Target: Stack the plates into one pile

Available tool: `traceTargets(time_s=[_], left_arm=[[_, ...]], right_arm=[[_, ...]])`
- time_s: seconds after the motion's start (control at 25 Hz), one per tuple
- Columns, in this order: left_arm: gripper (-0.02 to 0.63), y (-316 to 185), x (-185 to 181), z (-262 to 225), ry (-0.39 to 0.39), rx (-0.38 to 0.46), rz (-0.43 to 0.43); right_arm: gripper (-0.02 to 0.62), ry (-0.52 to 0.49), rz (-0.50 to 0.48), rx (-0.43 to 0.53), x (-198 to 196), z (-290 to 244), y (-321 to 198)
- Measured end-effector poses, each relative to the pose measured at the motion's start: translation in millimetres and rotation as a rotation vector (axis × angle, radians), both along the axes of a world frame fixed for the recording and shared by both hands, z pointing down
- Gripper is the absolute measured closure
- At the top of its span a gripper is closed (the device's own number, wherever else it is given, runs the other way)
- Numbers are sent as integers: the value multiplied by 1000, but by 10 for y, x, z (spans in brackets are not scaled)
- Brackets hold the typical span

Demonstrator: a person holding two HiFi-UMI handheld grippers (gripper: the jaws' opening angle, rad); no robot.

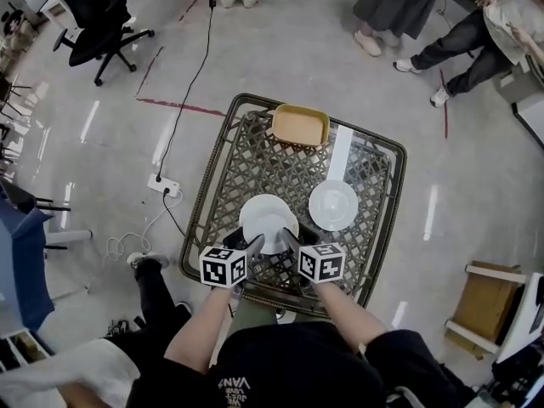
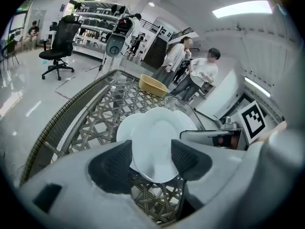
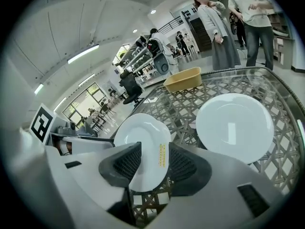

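We had the jaws of the left gripper (image 2: 151,159) and the right gripper (image 3: 150,163) clenched on one white plate (image 2: 155,140) above the counter (image 1: 280,164), near a second plate (image 1: 333,204).

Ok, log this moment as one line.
task: stack plates | left gripper: shut on held plate | right gripper: same plate | second plate: on table, partly beneath | third plate: apart, unstacked

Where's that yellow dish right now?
In the head view, the yellow dish sits at the wicker table's far edge, beyond the white plates.
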State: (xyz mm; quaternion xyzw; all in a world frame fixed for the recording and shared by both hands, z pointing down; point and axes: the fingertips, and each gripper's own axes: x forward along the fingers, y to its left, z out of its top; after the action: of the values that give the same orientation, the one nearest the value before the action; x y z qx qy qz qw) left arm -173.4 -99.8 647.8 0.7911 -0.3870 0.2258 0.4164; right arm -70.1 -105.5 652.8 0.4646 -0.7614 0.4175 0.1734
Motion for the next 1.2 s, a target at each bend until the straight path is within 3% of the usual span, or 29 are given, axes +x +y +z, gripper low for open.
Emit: traceTargets(time_s=[0.48, 0.88, 1.08, 1.2], left_arm=[[346, -315, -139, 312, -126, -38, 61], [318, -298, -99, 391, -145, -67, 72], [305, -328, -80, 245, -156, -11, 61], [305, -368, 52, 113, -149, 53, 104]], right_arm=[[425, 24, 6, -25, -162, 183, -331], [371, 15, -6, -7, -175, 146, -316], [365, 1, 41, 14, -17, 77, -291], [368, -2, 92, 23, 177, 46, -263]])
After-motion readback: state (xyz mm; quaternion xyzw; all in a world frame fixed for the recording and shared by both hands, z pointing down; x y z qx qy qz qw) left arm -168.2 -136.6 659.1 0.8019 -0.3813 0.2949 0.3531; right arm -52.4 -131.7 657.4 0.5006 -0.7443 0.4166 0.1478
